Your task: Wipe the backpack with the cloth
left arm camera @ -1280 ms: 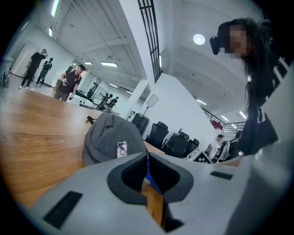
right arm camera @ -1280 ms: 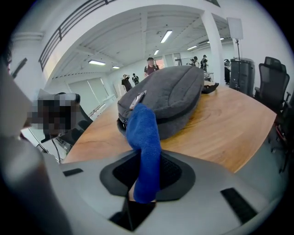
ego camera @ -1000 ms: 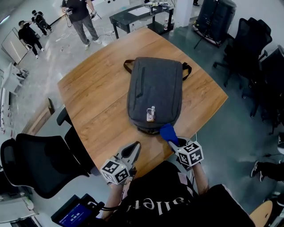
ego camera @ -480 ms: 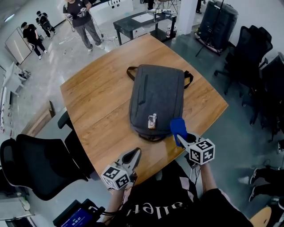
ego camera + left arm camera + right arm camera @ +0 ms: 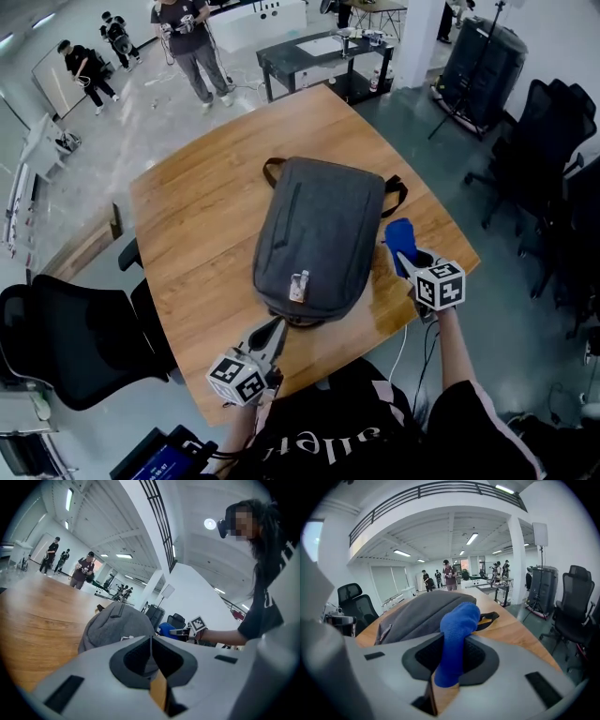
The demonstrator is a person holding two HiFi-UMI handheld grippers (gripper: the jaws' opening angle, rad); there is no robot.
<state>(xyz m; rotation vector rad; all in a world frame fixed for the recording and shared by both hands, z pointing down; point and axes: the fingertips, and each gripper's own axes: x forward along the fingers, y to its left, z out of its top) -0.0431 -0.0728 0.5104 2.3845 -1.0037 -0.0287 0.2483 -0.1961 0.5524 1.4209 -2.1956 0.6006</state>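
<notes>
A grey backpack (image 5: pixel 316 237) lies flat in the middle of the wooden table (image 5: pixel 197 225), with a small tag on its near end; it also shows in the left gripper view (image 5: pixel 115 625) and the right gripper view (image 5: pixel 424 611). My right gripper (image 5: pixel 405 253) is shut on a blue cloth (image 5: pixel 400 235), held just off the backpack's right side above the table. In the right gripper view the cloth (image 5: pixel 454 639) sticks up between the jaws. My left gripper (image 5: pixel 269 335) is shut and empty, at the table's near edge just short of the backpack's near end.
Black office chairs stand at the left (image 5: pixel 66 337) and at the right (image 5: pixel 553 141). A dark side table (image 5: pixel 323 52) stands beyond the table's far corner. People (image 5: pixel 192 37) stand in the far background. A black strap (image 5: pixel 394 192) trails from the backpack's right side.
My right gripper has carried the blue cloth from the backpack's near end up along its right side. The left gripper has stayed near the table's front edge. The head view has shifted.
</notes>
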